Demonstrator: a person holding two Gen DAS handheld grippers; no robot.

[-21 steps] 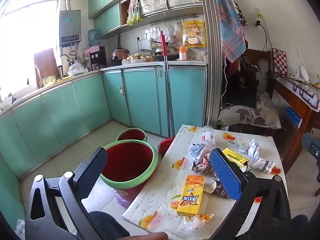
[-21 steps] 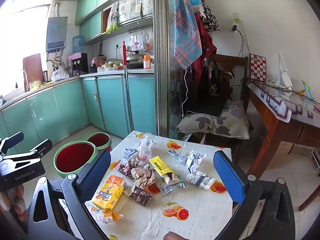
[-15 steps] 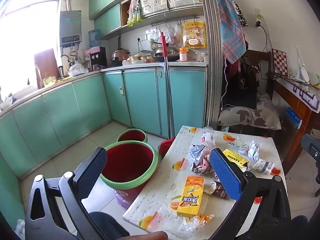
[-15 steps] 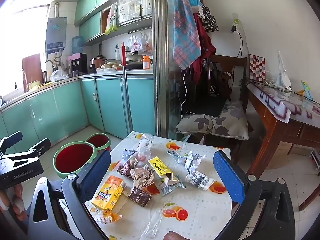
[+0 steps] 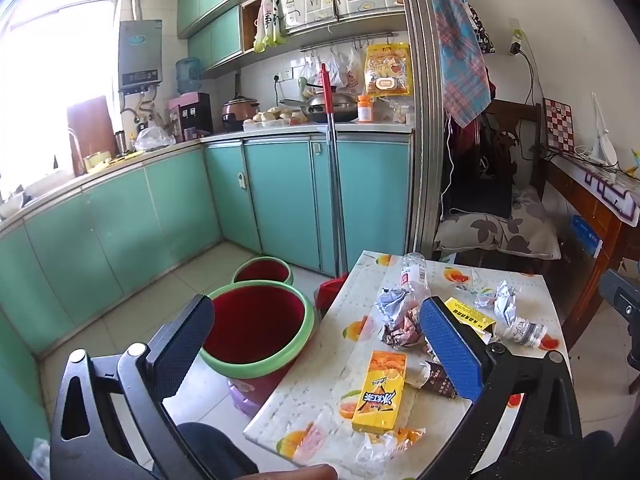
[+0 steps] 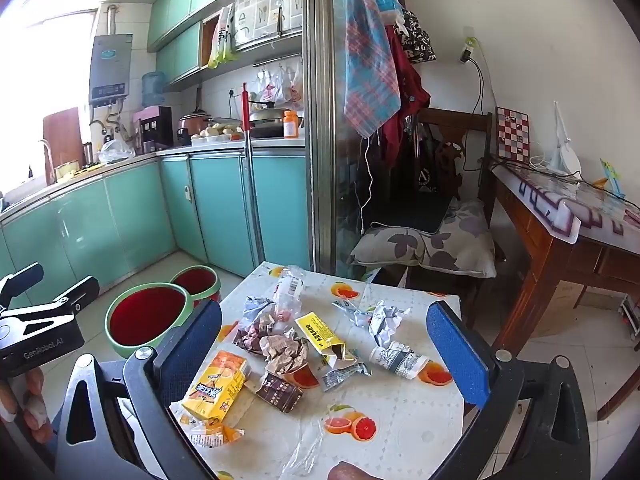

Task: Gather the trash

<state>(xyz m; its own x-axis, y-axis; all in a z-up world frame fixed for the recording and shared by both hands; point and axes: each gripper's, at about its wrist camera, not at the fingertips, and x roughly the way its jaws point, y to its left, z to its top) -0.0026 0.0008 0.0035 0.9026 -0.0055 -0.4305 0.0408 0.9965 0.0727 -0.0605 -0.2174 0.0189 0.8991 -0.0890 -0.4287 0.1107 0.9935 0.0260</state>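
Trash lies on a small table with an orange-fruit cloth: a yellow drink carton, a brown packet, crumpled wrappers, a yellow open box, a clear plastic bottle and crumpled paper. A red bin with a green rim stands on the floor left of the table. My left gripper is open and empty, above the bin and table edge. My right gripper is open and empty, above the trash pile. The carton also shows in the left wrist view.
A second smaller red bin stands behind the first. A mop with a red handle leans on the teal cabinets. A cushioned chair stands behind the table, and a wooden desk at the right.
Both views have shifted very slightly; both grippers stay open and empty, and the trash has not moved.
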